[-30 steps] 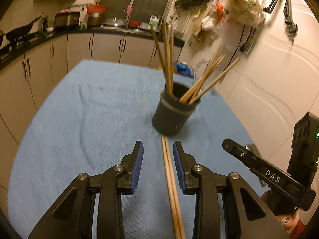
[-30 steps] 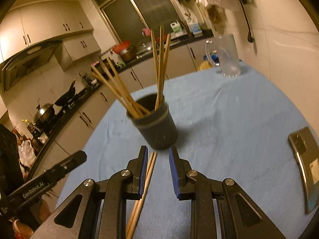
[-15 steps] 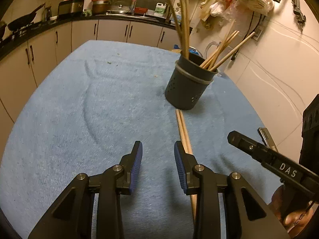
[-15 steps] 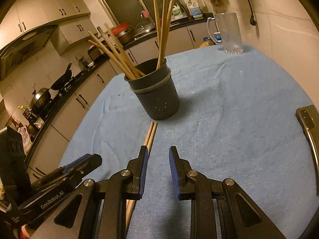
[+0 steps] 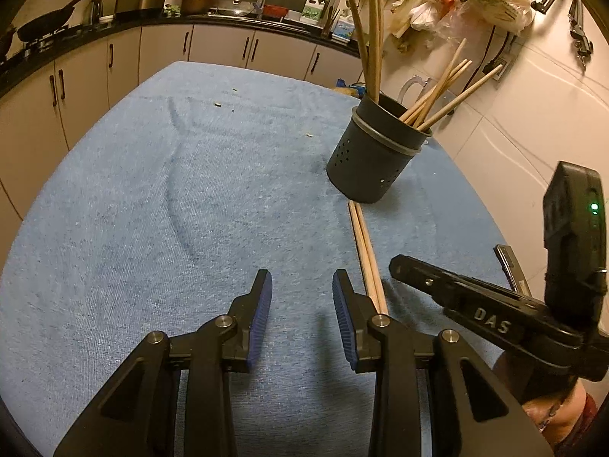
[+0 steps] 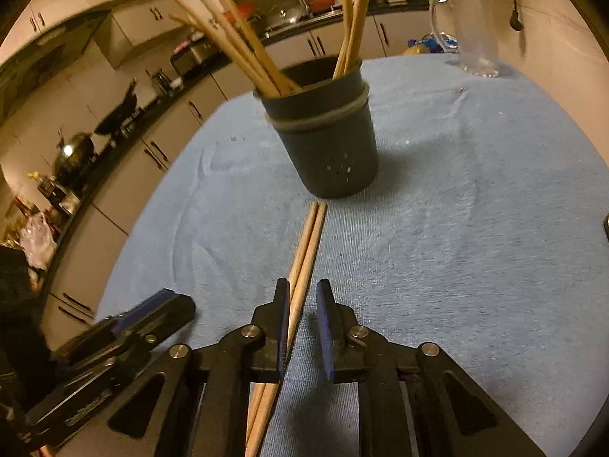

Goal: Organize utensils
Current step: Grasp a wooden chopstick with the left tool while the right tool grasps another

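A dark perforated holder (image 5: 373, 154) (image 6: 327, 141) stands on the blue cloth (image 5: 171, 209) with several wooden chopsticks upright in it. A pair of chopsticks (image 5: 365, 251) (image 6: 304, 251) lies flat on the cloth just in front of the holder. My left gripper (image 5: 300, 304) is open and empty, to the left of the pair. My right gripper (image 6: 302, 304) is open and straddles the near part of the pair, which runs along its left finger. It also shows in the left wrist view (image 5: 475, 304), and the left gripper in the right wrist view (image 6: 125, 327).
A glass mug (image 6: 472, 34) stands at the cloth's far edge by the tiled wall. A metal utensil handle (image 5: 512, 270) lies at the cloth's right edge. Kitchen cabinets and a counter with pots run along the back and left.
My left gripper has drawn back and to the left, off the lying pair. My right gripper has shifted so the pair now runs between its fingers.
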The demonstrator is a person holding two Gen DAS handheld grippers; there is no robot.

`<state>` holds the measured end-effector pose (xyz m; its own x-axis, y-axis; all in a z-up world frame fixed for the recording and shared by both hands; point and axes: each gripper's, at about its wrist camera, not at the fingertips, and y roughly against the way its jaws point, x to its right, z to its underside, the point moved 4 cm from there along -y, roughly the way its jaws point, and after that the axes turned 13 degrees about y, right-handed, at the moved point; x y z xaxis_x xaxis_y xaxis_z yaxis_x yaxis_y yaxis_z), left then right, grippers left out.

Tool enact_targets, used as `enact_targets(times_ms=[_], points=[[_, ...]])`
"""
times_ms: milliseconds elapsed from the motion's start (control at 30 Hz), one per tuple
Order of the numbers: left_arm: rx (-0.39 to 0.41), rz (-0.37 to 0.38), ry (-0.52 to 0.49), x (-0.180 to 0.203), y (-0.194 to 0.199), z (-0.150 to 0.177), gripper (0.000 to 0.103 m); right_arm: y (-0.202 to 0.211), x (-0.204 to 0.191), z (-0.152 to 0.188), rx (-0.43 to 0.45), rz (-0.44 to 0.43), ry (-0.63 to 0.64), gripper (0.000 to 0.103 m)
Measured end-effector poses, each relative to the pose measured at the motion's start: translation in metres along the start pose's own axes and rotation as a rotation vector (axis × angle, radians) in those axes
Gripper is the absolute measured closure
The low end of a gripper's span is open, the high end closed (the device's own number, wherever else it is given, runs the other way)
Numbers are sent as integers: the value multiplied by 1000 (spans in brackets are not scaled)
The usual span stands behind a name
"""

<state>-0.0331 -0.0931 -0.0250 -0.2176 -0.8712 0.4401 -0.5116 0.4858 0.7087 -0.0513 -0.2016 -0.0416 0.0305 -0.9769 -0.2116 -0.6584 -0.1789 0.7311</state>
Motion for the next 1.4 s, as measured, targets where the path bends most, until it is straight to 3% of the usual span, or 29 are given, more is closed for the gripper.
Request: enact_targets(times_ms=[200, 467, 900, 1133, 1400], points=[[-14, 0, 13, -3, -5, -2, 72, -13, -9, -2, -41, 17, 38, 94], [-30, 8, 23, -5, -9, -3, 72, -22, -16, -6, -74, 116, 118, 95], [-84, 15, -25, 11, -15, -4, 71, -1, 6, 13, -163, 101, 176, 94], [-179, 27, -63, 35, -35, -2, 69, 20, 39, 16, -156, 101, 105, 92], [-254, -40, -126, 54, -69, -9, 69, 7, 58, 5, -163, 48, -5, 92]])
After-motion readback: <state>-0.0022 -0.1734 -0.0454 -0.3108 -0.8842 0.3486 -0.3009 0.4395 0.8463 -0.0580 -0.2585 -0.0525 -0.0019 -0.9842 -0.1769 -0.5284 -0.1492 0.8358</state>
